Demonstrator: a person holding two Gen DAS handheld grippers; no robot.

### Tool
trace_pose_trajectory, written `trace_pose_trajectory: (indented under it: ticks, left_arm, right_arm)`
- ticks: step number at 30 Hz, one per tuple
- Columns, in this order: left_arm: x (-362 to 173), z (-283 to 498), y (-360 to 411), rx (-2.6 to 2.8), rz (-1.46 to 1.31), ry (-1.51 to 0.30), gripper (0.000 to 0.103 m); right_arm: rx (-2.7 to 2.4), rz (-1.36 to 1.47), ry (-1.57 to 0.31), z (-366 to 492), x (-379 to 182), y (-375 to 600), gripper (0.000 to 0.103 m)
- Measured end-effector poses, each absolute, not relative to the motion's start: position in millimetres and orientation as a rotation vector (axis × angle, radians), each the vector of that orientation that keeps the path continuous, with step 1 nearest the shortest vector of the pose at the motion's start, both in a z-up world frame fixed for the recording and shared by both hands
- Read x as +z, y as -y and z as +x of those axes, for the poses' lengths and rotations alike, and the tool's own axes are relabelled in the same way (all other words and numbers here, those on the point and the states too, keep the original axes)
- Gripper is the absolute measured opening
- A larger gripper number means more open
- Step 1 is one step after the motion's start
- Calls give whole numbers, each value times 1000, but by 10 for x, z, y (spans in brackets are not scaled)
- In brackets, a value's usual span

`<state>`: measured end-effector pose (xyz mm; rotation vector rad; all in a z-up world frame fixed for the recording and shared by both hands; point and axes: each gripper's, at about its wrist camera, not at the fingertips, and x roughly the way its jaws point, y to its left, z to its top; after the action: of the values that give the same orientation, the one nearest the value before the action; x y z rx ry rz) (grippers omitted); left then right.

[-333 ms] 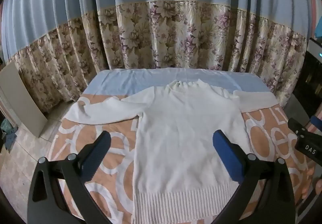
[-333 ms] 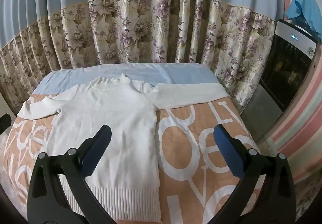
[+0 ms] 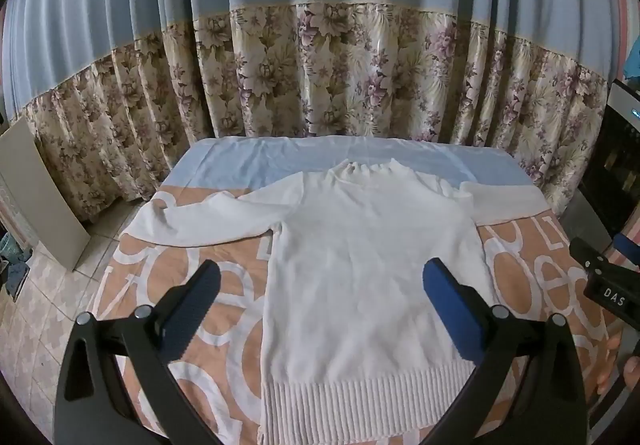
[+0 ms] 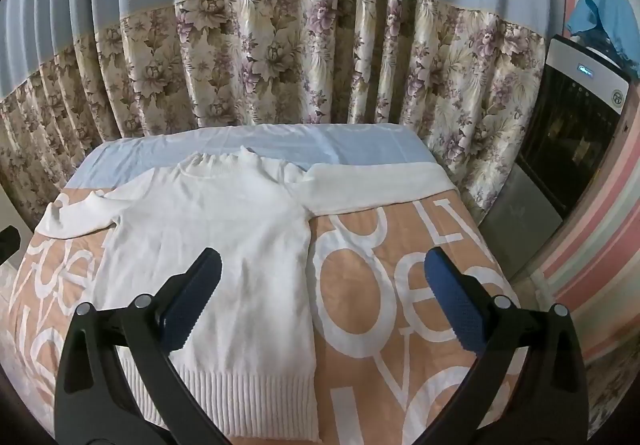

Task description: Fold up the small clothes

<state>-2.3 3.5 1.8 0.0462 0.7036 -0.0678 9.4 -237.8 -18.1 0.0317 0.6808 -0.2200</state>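
The left hand-held gripper [image 3: 320, 309] and the right hand-held gripper [image 4: 322, 305] both stand wide apart with nothing between their pads, hovering above a white sweater [image 3: 372, 285] that lies flat on the bed [image 4: 400, 285] ahead of them. Each gripper's black frame hides part of the ribbed hem, and the picture edge cuts off its lower corners. Farther out, the sweater's left sleeve end [image 3: 160, 223] droops over the bed's edge, its cuff out of sight.

The sweater [image 3: 372, 269] is plain white with a ribbed hem. Under it the cover [image 4: 400, 245] is peach with big white letters, pale blue at the far end. The curtain [image 3: 320, 25] is blue above, beige with mauve flowers below. The black tongs carry blue pads [image 4: 452, 305].
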Motion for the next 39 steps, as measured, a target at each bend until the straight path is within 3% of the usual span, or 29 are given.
trace_pose_trajectory:
  ticks: [39]
  left_arm:
    - [2, -7, -91, -66, 56, -705, 101]
  right_arm:
    - [-223, 39, -679, 124, -178, 2385, 100]
